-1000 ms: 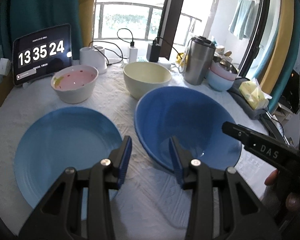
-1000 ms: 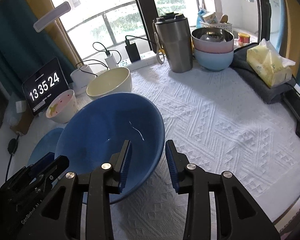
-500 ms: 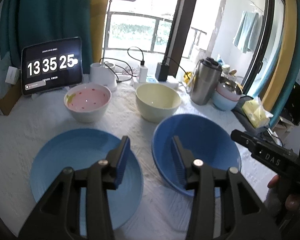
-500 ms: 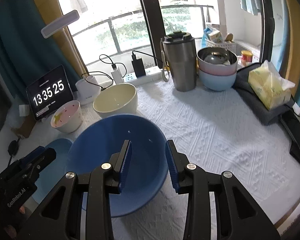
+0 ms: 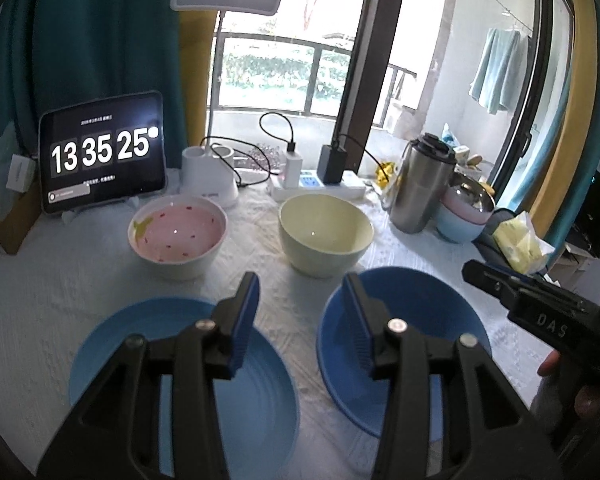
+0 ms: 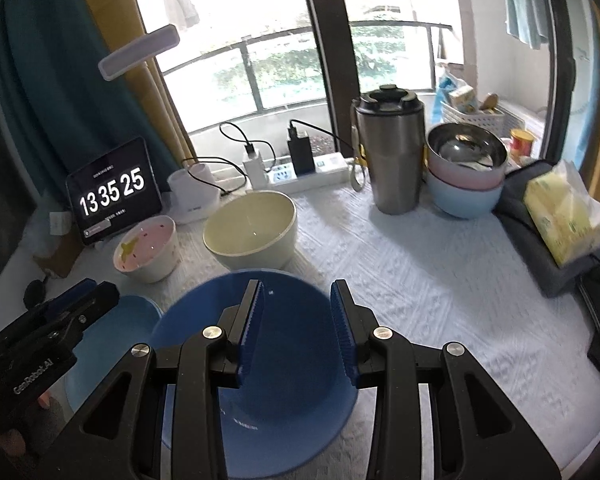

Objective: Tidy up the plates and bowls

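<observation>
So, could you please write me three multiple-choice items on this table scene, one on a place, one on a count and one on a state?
1. Where does the blue plate lie relative to the blue bowl in the left wrist view?
A left B right C inside it
2. How many bowls are stacked beside the steel tumbler?
A one B three C five
3. How are the right gripper jaws?
A clamped on a bowl B apart and empty C pinching a plate

Answers: 1 A, the plate sits left. 2 B, steel on pink on pale blue. 3 B, nothing lies between the pads.
</observation>
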A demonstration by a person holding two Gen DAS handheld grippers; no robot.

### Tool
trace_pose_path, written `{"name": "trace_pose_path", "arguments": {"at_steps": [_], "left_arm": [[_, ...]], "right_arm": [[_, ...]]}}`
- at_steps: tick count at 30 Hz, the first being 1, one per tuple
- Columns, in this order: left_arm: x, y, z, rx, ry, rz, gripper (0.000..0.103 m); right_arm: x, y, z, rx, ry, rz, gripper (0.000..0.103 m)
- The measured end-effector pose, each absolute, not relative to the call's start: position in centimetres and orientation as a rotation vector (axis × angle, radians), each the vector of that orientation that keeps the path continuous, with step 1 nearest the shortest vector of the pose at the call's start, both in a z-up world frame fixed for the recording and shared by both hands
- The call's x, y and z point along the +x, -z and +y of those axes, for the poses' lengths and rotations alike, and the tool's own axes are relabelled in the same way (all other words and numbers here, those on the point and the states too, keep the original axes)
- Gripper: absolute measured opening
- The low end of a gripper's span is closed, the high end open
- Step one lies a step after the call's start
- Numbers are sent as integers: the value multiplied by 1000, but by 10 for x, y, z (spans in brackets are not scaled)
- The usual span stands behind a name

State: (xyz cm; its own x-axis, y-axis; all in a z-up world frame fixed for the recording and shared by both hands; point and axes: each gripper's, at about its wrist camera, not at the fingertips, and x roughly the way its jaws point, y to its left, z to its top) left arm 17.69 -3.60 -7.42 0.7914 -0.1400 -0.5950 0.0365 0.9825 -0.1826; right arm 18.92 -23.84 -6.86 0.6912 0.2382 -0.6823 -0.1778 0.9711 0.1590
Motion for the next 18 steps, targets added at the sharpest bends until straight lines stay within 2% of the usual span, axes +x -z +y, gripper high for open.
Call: {"name": "trace_pose_path", "arguments": {"at_steps": [18], "left_arm": [[235, 88, -35, -207, 125, 715, 45]], "right_arm": [[246, 71, -236, 38, -256, 771, 38]]}}
